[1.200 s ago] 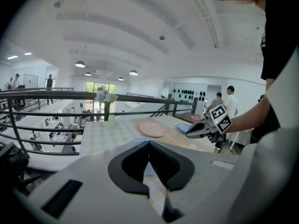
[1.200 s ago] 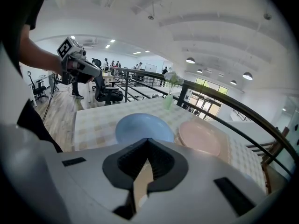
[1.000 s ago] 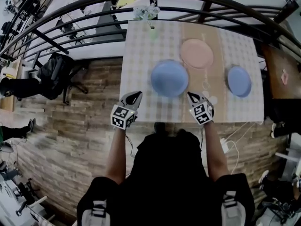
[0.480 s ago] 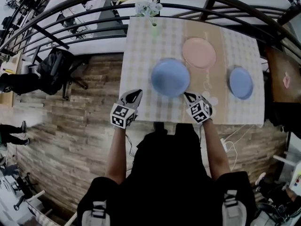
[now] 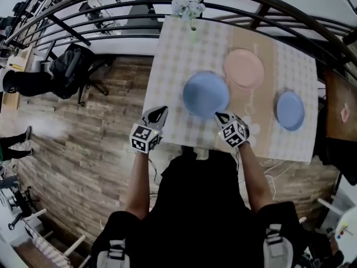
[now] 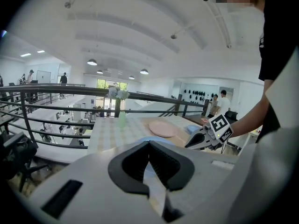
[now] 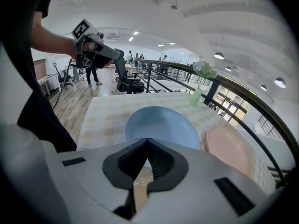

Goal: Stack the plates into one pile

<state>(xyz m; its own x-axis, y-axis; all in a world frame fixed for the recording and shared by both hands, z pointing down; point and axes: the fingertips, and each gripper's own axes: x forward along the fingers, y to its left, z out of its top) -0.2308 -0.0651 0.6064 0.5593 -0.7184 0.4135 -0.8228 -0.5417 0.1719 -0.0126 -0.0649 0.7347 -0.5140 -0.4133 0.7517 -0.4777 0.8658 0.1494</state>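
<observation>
Plates of three sizes are spread on the desk (image 5: 173,66), which is covered with a checked cloth and a plain tan strip and is bounded at its far side by a curved railing (image 5: 111,4). Wooden floor is seen beyond the desk's left edge and below its near edge.

A large blue plate (image 5: 206,94) is set near the middle of the near edge. A broad stretch of bare cloth is left open to its left and beyond it. A pink plate (image 5: 244,69) is placed just beside it, farther back and to the right; in the right gripper view a narrow strip of cloth is seen between the two rims. A small blue plate (image 5: 290,110) is placed well apart, close to the right edge. All three are laid flat with the hollow side up; being round, they show no long axis.

The right gripper (image 5: 219,116) is held at the near right rim of the large blue plate and aimed at it; whether the rim is touched cannot be told. Its jaws are clenched with nothing between them. The left gripper (image 5: 160,111) is held over the near left corner of the desk, apart from every plate, with its jaws likewise clenched and empty.

A vase of flowers (image 5: 189,10) is stood at the far edge.
</observation>
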